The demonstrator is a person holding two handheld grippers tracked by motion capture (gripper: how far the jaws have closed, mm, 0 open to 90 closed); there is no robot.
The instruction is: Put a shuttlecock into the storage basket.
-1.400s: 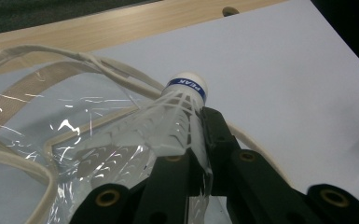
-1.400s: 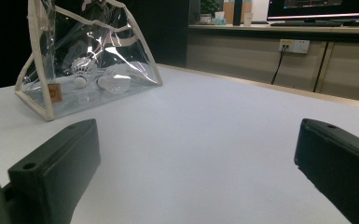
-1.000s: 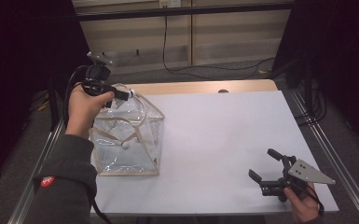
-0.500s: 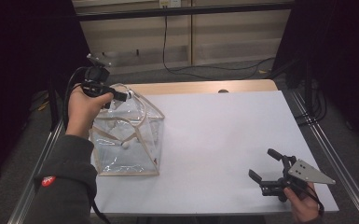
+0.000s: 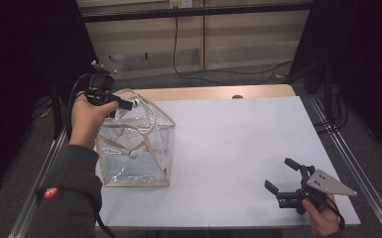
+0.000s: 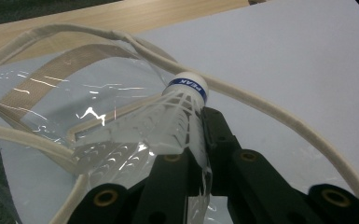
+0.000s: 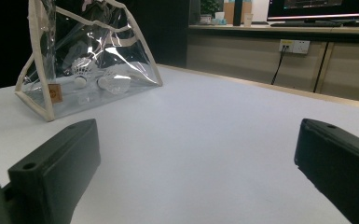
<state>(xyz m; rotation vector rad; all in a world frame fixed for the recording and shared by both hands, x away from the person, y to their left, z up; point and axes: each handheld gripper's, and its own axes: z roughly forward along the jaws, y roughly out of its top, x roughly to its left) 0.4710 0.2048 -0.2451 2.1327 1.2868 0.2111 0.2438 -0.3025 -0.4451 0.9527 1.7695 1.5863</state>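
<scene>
The clear plastic tote bag with cream fabric trim (image 5: 134, 148) stands at the left of the white worktop (image 5: 238, 148), more shuttlecocks inside. Over its open mouth, the left gripper (image 6: 200, 140) has its fingers clamped on a white plastic shuttlecock (image 6: 168, 121). Best centre it between the handles before letting go. The right gripper (image 5: 283, 186) rests well apart, fingers spread, holding nothing.

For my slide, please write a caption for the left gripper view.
Left tongs shut on a white shuttlecock above the clear bag.
</scene>
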